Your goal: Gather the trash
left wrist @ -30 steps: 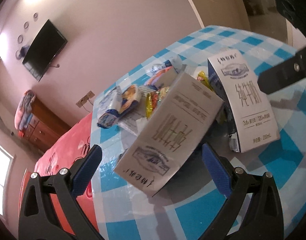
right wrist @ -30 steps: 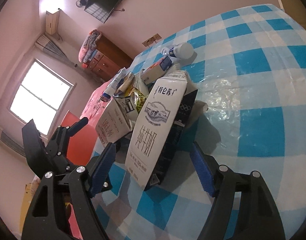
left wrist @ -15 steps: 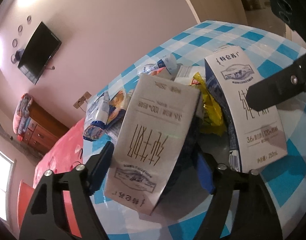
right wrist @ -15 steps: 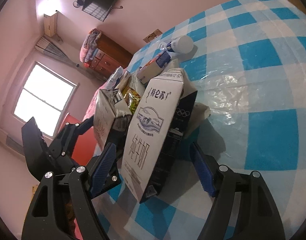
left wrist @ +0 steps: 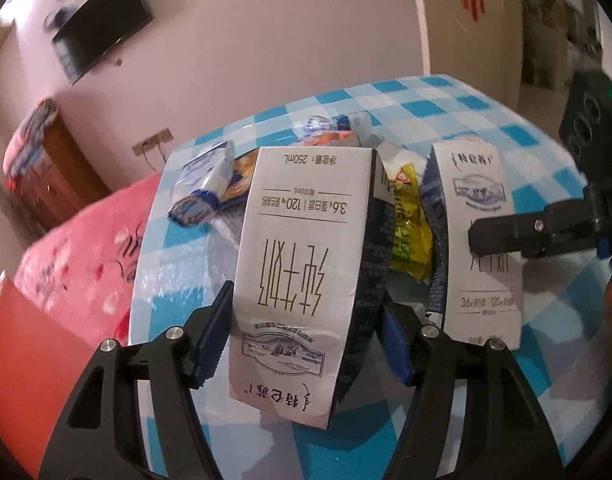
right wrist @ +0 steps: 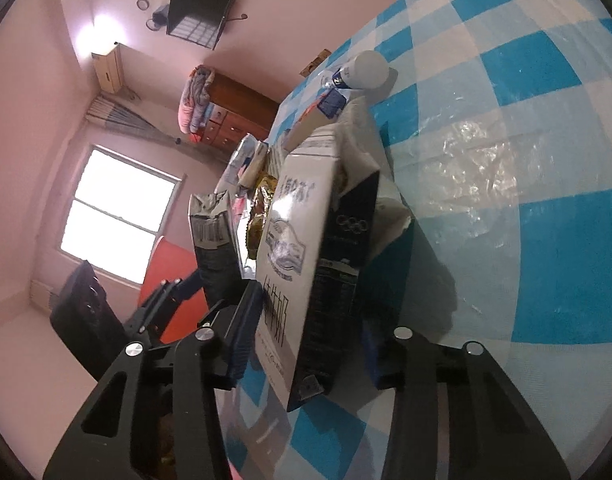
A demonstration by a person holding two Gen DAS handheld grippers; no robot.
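The left claw (left wrist: 302,340) has just been closing and now pinches a milk carton (left wrist: 294,280) by its two narrow sides, the blue pads flat against the cardboard. The carton is upside down in the grip, its printed top pointing toward the camera, so the pads sit near that end, where the box looks stiffest. It stands over the near edge of the desk (left wrist: 486,120), tilted back toward the heap.

The right claw (right wrist: 306,344) has just been closing too, around a second milk carton (right wrist: 294,264) that stands upright on the checked cloth. Its left pad lies against the white face; the right pad is mostly hidden behind the dark side panel, so whether both pads truly press is hard to say — though the carton is plainly between them. Taking one carton in each claw looks like a way to clear both at once (two tall boxes, one trip).

Beyond the cartons lies the rest of the trash: a yellow snack wrapper (left wrist: 410,236) wedged between them, a crumpled blue-and-white packet (left wrist: 202,196) to the far left, and a small white bottle (right wrist: 366,70) on its side at the far end. All of it is bunched together — probably gathered so it can be picked off piece by piece.
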